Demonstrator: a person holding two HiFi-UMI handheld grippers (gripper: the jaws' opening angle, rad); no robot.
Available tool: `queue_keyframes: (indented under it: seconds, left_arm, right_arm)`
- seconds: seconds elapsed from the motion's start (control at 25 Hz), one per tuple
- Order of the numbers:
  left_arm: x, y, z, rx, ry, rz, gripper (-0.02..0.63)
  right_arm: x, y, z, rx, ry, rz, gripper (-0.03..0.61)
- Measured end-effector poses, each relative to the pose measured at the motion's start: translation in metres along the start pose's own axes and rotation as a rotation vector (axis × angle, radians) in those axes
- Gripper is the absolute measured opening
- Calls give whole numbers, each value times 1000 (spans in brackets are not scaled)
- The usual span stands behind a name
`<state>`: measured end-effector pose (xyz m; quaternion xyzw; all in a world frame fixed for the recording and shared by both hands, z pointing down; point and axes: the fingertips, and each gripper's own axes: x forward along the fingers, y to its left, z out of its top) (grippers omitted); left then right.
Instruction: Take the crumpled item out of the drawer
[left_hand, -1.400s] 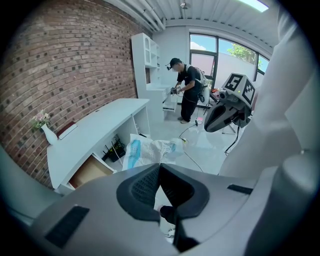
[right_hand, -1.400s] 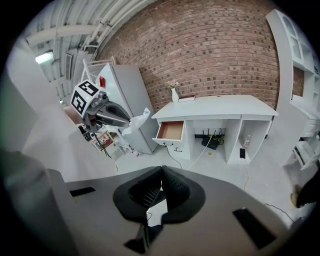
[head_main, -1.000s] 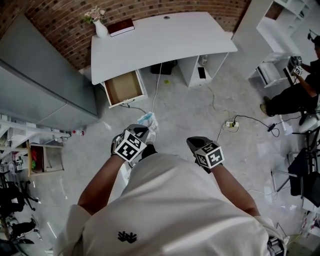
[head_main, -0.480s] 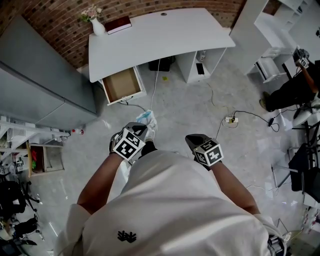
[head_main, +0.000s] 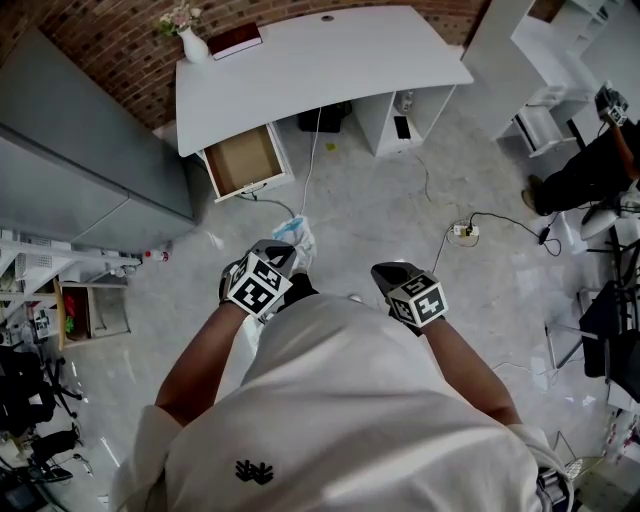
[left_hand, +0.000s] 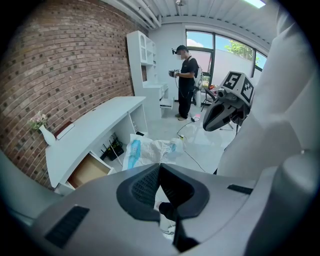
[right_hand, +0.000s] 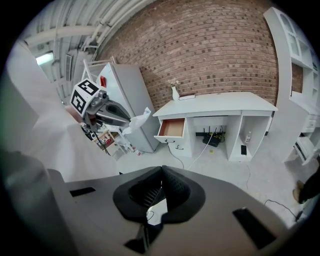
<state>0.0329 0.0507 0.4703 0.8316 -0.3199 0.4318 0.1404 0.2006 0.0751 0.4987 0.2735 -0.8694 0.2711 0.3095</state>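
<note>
Head view: person in a white shirt stands on a pale floor (head_main: 360, 215), well back from a white desk (head_main: 320, 60). On the left, the left gripper (head_main: 283, 252) pinches the crumpled item (head_main: 297, 236), a white wrapper with blue print that sticks out past the jaw tips on the far side. It hangs above the floor, well apart from the drawer (head_main: 245, 160), which stands pulled out under the desk's left end, brown inside. The blue print is too small to read. Left gripper view: jaws pressed together on the wrapper's near edge. On the right, the right gripper (head_main: 385, 272) has its jaws pressed together at the tips, nothing between them. Each gripper carries a cube (head_main: 260, 285) with black-and-white square marker patterns. At the desk's far left corner, a vase (head_main: 192, 45) stands just beside a dark red book (head_main: 238, 40).
</note>
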Motion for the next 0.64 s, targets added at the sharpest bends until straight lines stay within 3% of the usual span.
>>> queue_keyframes:
  seconds: [0.64]
  left_arm:
    - [10, 8, 2, 14, 6, -14, 25]
  right_arm:
    - [12, -8, 2, 1, 5, 5, 29]
